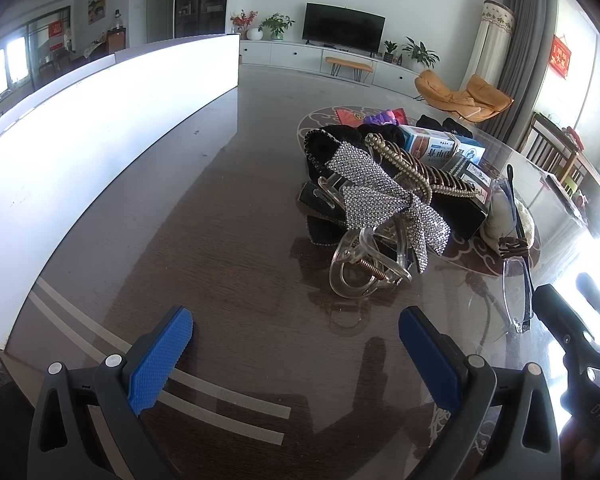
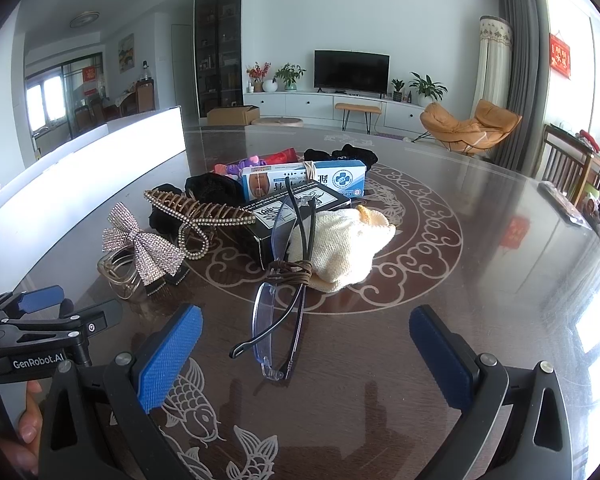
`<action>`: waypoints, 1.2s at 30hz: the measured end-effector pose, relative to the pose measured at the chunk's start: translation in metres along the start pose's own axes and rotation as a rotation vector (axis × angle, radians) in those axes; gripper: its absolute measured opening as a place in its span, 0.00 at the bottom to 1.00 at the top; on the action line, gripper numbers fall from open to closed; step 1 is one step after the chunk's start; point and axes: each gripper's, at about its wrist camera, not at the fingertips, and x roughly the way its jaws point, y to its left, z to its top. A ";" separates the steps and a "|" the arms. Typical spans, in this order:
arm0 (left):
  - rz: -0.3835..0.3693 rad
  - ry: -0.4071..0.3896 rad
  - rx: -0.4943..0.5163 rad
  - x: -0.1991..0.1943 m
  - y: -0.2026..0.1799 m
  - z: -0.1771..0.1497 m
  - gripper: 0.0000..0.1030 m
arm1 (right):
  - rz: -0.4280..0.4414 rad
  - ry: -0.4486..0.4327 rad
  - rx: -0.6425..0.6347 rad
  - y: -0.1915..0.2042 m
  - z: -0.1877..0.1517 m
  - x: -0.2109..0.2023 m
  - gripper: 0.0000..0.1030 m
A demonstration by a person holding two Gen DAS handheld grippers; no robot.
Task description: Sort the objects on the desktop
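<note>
With both my left gripper [image 1: 296, 334] and right gripper [image 2: 306, 334] spread wide and empty, I should straddle the glasses [image 2: 276, 320] at twelve o'clock squarely.

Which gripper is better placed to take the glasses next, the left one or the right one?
Probably the right gripper: it is open and the glasses lie nearly centred between its fingers. In the left wrist view the glasses sit far off to the side of the open left gripper.
</note>
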 end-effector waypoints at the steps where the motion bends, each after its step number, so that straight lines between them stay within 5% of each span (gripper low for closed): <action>1: 0.000 0.000 0.000 0.000 0.000 0.000 1.00 | 0.000 0.000 0.000 0.000 0.000 0.000 1.00; 36: 0.009 0.004 0.013 0.001 -0.001 -0.001 1.00 | 0.002 0.009 0.002 0.001 -0.002 0.002 1.00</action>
